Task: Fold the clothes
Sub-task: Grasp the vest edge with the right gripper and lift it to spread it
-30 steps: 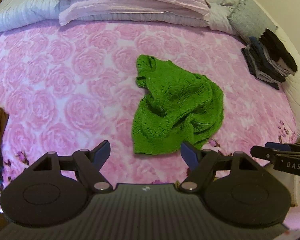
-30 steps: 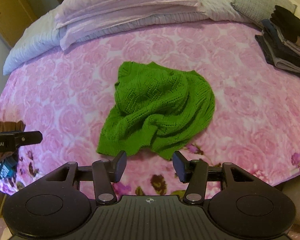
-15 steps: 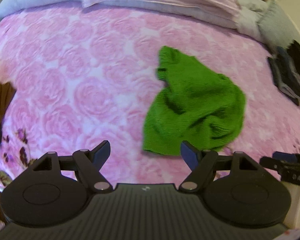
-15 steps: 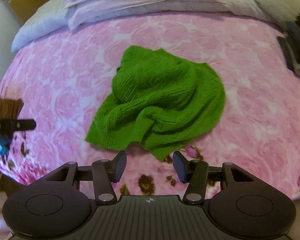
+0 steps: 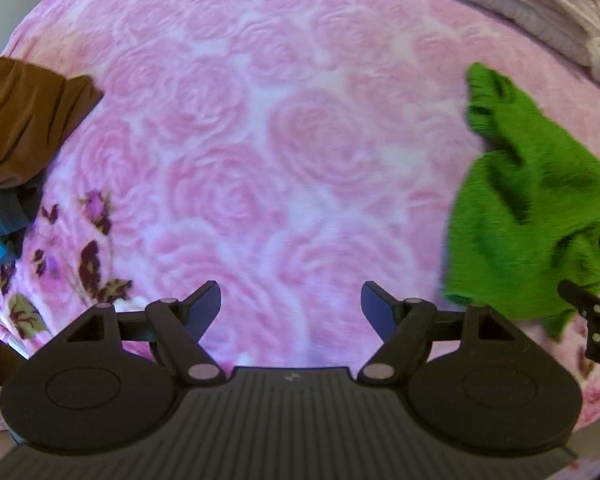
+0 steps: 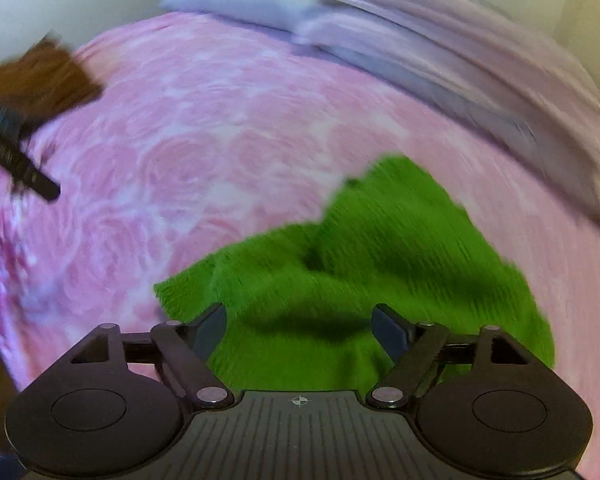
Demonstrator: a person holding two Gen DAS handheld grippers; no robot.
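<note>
On the pink rose-print bedspread, the job is at its opening step: reaching in for a crumpled garment before any fold is made. Starting at nine o'clock in the left wrist view, a brown garment lies bunched at the bed's edge with a dark blue-striped piece just under it, both well apart from the work. At six o'clock the left gripper stands released, its jaws spread over bare bedspread with nothing between them. Further right, at three o'clock, lies the green knit sweater, rumpled and unfolded, with part of the other tool showing at its right edge. In the right wrist view, heavily blurred, the sweater fills the lower middle from five to seven o'clock, and the right gripper hangs directly over its near hem with jaws opening and green knit behind the gap, though the pads do not seem to press on it. Pale pillows run along one o'clock. My judgement is that the next move calls for the right claw to pinch the near edge while the left shifts toward three o'clock to take a second corner, so the sweater can be spread flat.
</note>
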